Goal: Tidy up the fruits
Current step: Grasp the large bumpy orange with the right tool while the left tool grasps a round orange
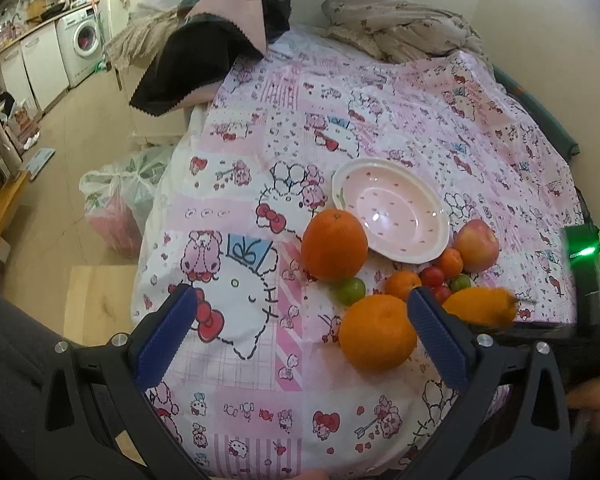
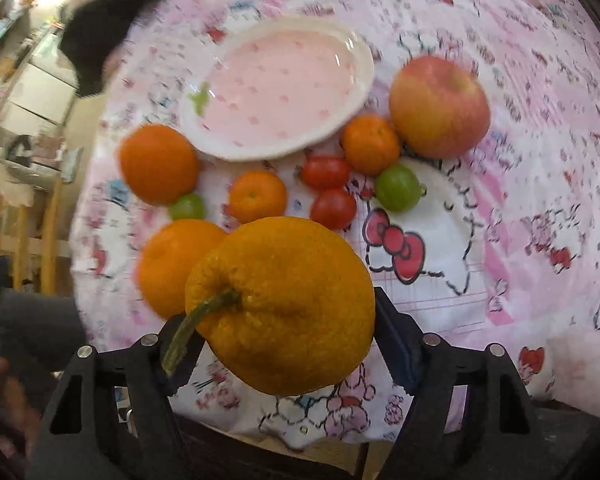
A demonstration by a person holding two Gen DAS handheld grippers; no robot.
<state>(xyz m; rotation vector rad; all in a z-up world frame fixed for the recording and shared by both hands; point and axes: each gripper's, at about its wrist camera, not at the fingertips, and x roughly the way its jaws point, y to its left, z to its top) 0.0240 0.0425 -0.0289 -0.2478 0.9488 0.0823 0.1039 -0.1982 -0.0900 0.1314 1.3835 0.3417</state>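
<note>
My right gripper (image 2: 284,344) is shut on a bumpy orange citrus with a green stem (image 2: 284,304) and holds it above the cloth; it shows in the left wrist view (image 1: 480,308) too. My left gripper (image 1: 300,324) is open and empty, low over the cloth, its right finger beside a large orange (image 1: 376,332). A pink plate with a white rim (image 1: 384,184) (image 2: 356,92) lies empty. Around it lie another large orange (image 1: 334,244) (image 2: 158,164), an apple (image 1: 476,244) (image 2: 440,106), two small mandarins (image 2: 258,196) (image 2: 370,144), two red tomatoes (image 2: 326,172) and two green fruits (image 2: 398,186) (image 1: 350,290).
The fruits lie on a table under a pink cartoon-print cloth (image 1: 300,120). Crumpled fabric (image 1: 400,24) and dark clothing (image 1: 204,56) lie at the far edge. A plastic bag (image 1: 116,200) stands on the floor to the left. A washing machine (image 1: 82,40) is far left.
</note>
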